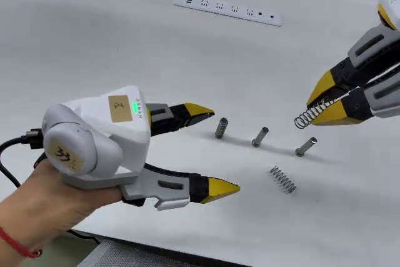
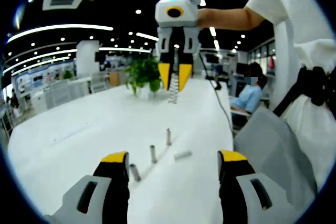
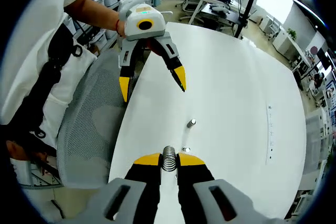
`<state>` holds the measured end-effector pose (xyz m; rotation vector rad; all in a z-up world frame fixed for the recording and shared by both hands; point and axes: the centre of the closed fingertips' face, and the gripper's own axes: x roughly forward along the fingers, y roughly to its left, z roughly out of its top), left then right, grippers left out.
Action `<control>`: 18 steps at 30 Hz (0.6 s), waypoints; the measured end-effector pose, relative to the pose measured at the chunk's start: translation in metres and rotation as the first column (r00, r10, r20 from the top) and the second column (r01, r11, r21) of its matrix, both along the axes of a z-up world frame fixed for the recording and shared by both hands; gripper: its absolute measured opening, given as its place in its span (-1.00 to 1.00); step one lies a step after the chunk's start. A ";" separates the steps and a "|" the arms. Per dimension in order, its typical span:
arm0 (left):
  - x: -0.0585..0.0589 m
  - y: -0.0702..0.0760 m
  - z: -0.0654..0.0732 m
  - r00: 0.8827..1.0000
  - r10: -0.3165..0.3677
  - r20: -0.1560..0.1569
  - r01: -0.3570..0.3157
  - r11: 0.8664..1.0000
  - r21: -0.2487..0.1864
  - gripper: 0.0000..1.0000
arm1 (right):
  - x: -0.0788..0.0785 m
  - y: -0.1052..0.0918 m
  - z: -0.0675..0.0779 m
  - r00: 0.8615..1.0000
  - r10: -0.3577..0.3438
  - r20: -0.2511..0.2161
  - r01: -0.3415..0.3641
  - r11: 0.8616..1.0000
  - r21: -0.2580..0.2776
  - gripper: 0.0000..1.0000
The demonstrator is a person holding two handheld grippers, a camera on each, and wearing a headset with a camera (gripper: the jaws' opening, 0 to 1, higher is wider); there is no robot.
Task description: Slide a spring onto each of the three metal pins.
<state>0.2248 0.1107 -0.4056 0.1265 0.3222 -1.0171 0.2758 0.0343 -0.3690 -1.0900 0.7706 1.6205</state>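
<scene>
White power strip flat on the white table — grey mesh chair (beside the table's edge)

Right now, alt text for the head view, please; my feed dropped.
The right gripper holds a spring above three metal pins on a white table. The left gripper is open at lower left; a second spring lies loose beside the pins.

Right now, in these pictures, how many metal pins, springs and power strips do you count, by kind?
Metal pins: 3
Springs: 3, one on a pin, one loose, one in the right tongs
Power strip: 1
Total: 7
</scene>
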 end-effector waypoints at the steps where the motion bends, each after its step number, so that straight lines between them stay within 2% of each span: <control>1: 0.001 0.002 -0.001 1.000 0.004 0.000 -0.004 1.000 0.001 0.43 | 0.003 0.000 -0.003 1.000 -0.006 0.006 0.006 1.000 -0.004 -0.76; 3: 0.002 0.007 -0.004 1.000 0.010 0.011 -0.010 1.000 0.005 0.54 | 0.012 0.001 -0.010 1.000 -0.023 0.015 0.024 1.000 -0.014 -0.76; 5: 0.002 0.010 -0.008 1.000 0.013 -0.005 -0.013 1.000 0.002 0.67 | 0.020 0.001 -0.015 0.999 -0.039 0.017 0.039 0.999 -0.019 -0.76; 7: 0.002 0.011 -0.010 1.000 0.010 -0.006 -0.010 1.000 -0.005 0.79 | 0.023 0.003 -0.020 0.999 -0.046 0.016 0.047 0.999 -0.023 -0.76; 9: 0.002 0.012 -0.015 1.000 0.011 -0.027 -0.011 1.000 -0.011 0.87 | 0.027 0.004 -0.028 0.998 -0.058 0.018 0.059 0.998 -0.032 -0.76; 11: 0.001 0.012 -0.017 1.000 0.004 -0.018 -0.005 1.000 -0.014 0.94 | 0.031 0.004 -0.035 0.998 -0.067 0.020 0.068 0.997 -0.041 -0.76; 13: 0.001 0.011 -0.021 0.999 0.000 -0.032 0.000 1.000 -0.011 1.00 | 0.034 0.005 -0.043 0.997 -0.081 0.017 0.081 0.996 -0.047 -0.76; 18: -0.001 0.010 -0.026 0.999 -0.018 -0.043 0.018 1.000 -0.010 1.00 | 0.037 0.008 -0.061 0.995 -0.097 0.010 0.097 0.993 -0.063 -0.76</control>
